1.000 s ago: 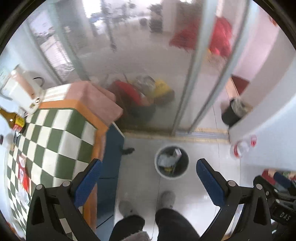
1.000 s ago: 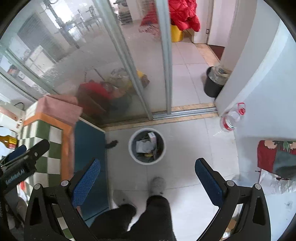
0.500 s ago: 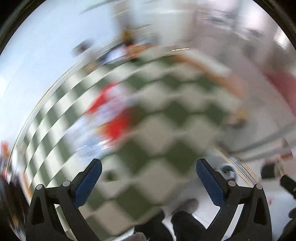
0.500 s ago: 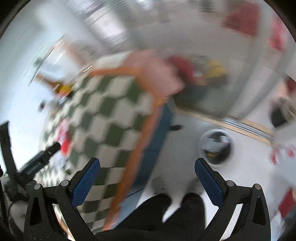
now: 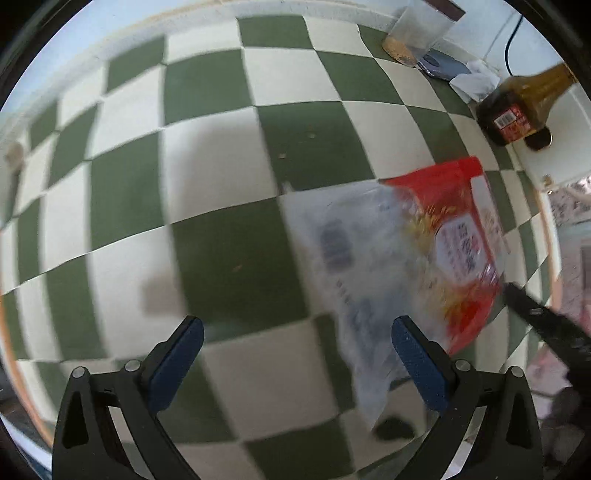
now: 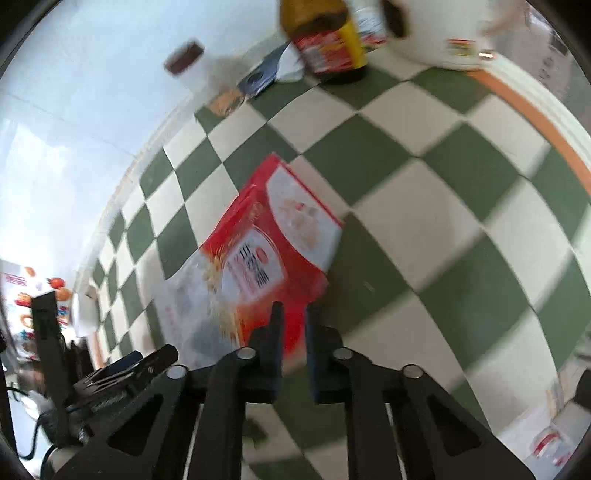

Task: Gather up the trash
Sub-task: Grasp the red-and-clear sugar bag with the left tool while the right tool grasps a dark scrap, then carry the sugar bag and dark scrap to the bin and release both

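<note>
Pinching red-white wrapper [image 6: 258, 258], print blurred: right gripper [image 6: 293, 317]; left gripper [image 5: 295, 339] jaws wide.

Open checkered cloth ahead of the left fingers; clutter along the far wall

Between and ahead of the wide-spread left gripper [image 5: 293, 345] fingers lies bare green-and-white checkered tablecloth [image 5: 207, 155], with room out to their left. The crinkled red-and-clear plastic food bag [image 5: 413, 254] lies just ahead of the right finger. The right gripper [image 6: 293, 325] pads pinch that bag's near edge. Beyond them, a dark brown glass sauce bottle with red label [image 6: 325, 40], a clear plastic brown-lidded jar [image 5: 417, 33] and a white appliance [image 6: 443, 33] line the far edge; cloth to the right lies bare.
</note>
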Demonstrator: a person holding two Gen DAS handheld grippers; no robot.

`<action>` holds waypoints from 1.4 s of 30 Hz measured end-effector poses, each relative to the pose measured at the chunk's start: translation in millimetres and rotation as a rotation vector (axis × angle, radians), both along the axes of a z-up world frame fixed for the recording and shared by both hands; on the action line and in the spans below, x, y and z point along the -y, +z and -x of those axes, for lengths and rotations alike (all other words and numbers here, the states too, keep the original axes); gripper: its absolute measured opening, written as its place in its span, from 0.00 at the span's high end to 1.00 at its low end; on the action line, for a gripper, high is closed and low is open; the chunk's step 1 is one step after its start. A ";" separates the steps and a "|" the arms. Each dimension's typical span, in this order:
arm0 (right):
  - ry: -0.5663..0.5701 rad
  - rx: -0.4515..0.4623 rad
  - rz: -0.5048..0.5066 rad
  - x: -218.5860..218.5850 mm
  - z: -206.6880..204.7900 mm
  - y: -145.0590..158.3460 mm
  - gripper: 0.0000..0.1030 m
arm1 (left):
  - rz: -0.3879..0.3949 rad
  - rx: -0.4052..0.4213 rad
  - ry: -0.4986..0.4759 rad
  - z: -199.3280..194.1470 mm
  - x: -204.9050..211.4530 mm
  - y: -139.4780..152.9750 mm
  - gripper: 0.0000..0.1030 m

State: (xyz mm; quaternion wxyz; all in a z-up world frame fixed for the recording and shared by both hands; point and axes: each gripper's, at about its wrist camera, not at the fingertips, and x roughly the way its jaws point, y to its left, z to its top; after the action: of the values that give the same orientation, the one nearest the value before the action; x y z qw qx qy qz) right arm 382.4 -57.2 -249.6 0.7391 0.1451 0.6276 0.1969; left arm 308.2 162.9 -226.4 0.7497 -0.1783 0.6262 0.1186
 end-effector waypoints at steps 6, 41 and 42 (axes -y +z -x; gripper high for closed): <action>0.034 -0.053 0.009 -27.7 -9.4 -36.0 1.00 | 0.060 0.025 -0.035 -19.7 6.1 -7.3 0.10; 0.282 0.102 0.169 -73.7 133.3 -5.9 0.74 | -0.456 0.106 -0.183 76.6 18.1 65.3 0.93; 0.260 0.112 0.149 -64.8 133.4 1.7 0.75 | -0.443 0.127 -0.194 75.5 24.4 74.1 0.94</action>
State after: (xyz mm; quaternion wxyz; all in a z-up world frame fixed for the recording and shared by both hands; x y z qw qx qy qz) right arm 249.0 7.6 -247.9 0.7499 -0.0038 0.6118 0.2518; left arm 232.7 138.5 -152.3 0.8163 0.0443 0.5506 0.1691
